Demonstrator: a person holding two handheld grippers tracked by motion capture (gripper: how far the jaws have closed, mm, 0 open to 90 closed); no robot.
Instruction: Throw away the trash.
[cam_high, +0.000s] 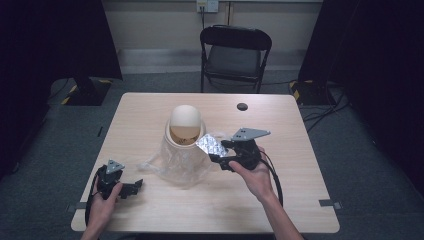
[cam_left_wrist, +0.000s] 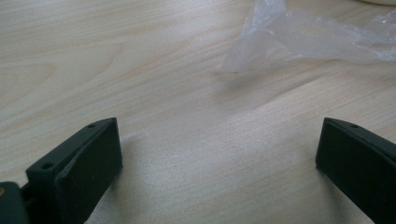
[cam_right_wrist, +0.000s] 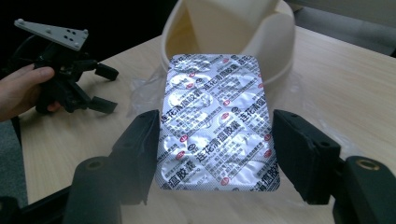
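Clamped between the two black jaws of the right gripper (cam_right_wrist: 215, 140) is a silver foil blister pack of pills (cam_right_wrist: 217, 123), printed with red and black characters — each jaw presses a long edge, and the pack stands up out of the grip. In the high view that same gripper (cam_high: 216, 150) sits right of centre on the table, the person's right hand (cam_high: 255, 172) wrapped around it, the foil sheet (cam_high: 211, 145) angled toward the cream-coloured plastic bin with a hooded top (cam_high: 185, 125). Just beyond the pack, the bin's open mouth (cam_right_wrist: 229, 32) faces the gripper. Crumpled clear plastic bag (cam_high: 175, 162) spreads around the bin's base on the pale wooden table (cam_high: 300, 200).

Over at the near left corner, the left gripper (cam_high: 131, 187) rests low on the tabletop in the left hand (cam_high: 102, 205) — its jaws spread wide with bare wood between them (cam_left_wrist: 217, 163), an edge of the clear bag (cam_left_wrist: 299, 39) just ahead. Beyond the table stands a black folding chair (cam_high: 235, 52).
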